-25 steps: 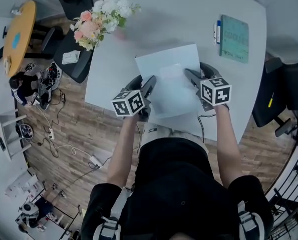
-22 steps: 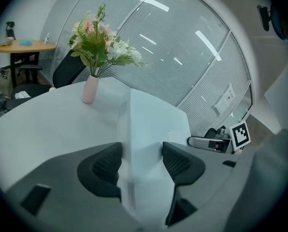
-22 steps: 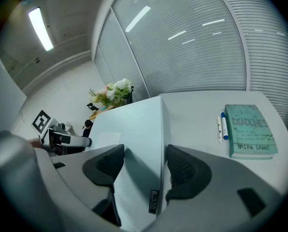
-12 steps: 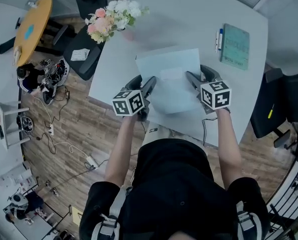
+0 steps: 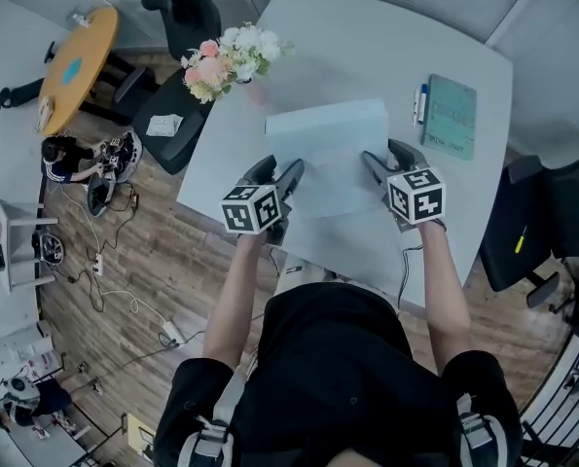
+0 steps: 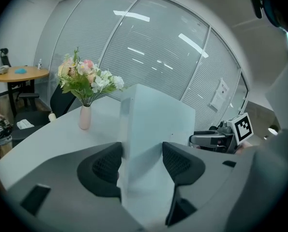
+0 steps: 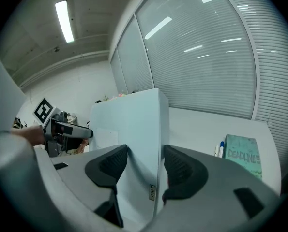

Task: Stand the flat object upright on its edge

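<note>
Box, pale blue and flat, on the grey table at 12 o'clock from the person. Its long axis runs 9 to 3 o'clock. It appears raised close to upright on one long edge; no view shows whether that edge sits fully on the table.

Left gripper takes the box's 9 o'clock end. Its jaws are partly apart, with both pads against the box faces. Right gripper takes the 3 o'clock end. Its jaws are closing, with the box's short edge between them and the pads appearing to meet both faces. Each gripper faces the other along the box, so neither is nearer. The coming move probably turns on keeping both ends level while the box settles on its edge.

Writing: a teal book lies at 2 o'clock from the box, with pens just beside it. In the right gripper view its cover reads "DEADLINE". A small label on the box's edge is too small to read. Flowers stand at 10 o'clock, well apart from the box.
</note>
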